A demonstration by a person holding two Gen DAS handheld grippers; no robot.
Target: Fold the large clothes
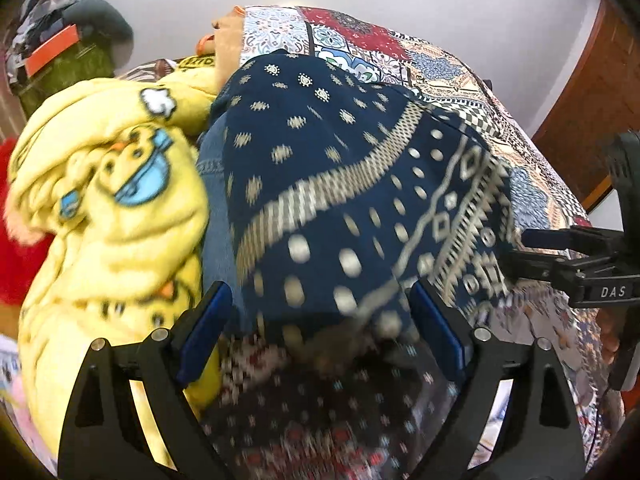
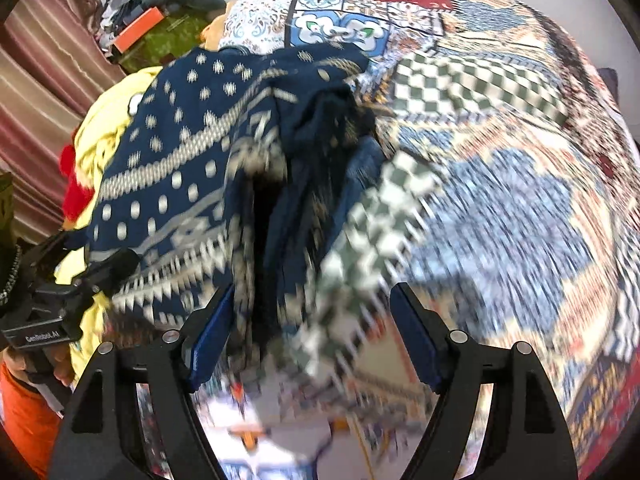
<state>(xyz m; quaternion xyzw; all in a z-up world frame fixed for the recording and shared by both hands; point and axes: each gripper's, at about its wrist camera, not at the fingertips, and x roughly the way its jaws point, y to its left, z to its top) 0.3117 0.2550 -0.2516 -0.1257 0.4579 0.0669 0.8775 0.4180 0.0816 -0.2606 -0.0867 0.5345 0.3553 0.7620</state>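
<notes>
A navy garment [image 1: 340, 168] with beige dots and zigzag bands lies bunched on a patchwork bedspread [image 1: 532, 184]. My left gripper [image 1: 320, 320] hangs over its near edge, jaws wide, and cloth lies between the blue pads [image 1: 204, 328] without being pressed. In the right wrist view the same garment [image 2: 192, 152] shows a dark fold down its middle. My right gripper [image 2: 312, 320] stands open over the garment's right edge and the bedspread [image 2: 500, 208]. Each gripper shows in the other's view: the right one [image 1: 580, 272] at the right edge, the left one [image 2: 48, 300] at the left edge.
A yellow cartoon-print blanket [image 1: 112, 208] is heaped to the garment's left, with something red [image 1: 16, 264] beyond it. A green box [image 2: 160, 36] with an orange item and piled clutter stands at the back left. Striped curtain [image 2: 44, 72] at left; brown wood [image 1: 592, 92] at right.
</notes>
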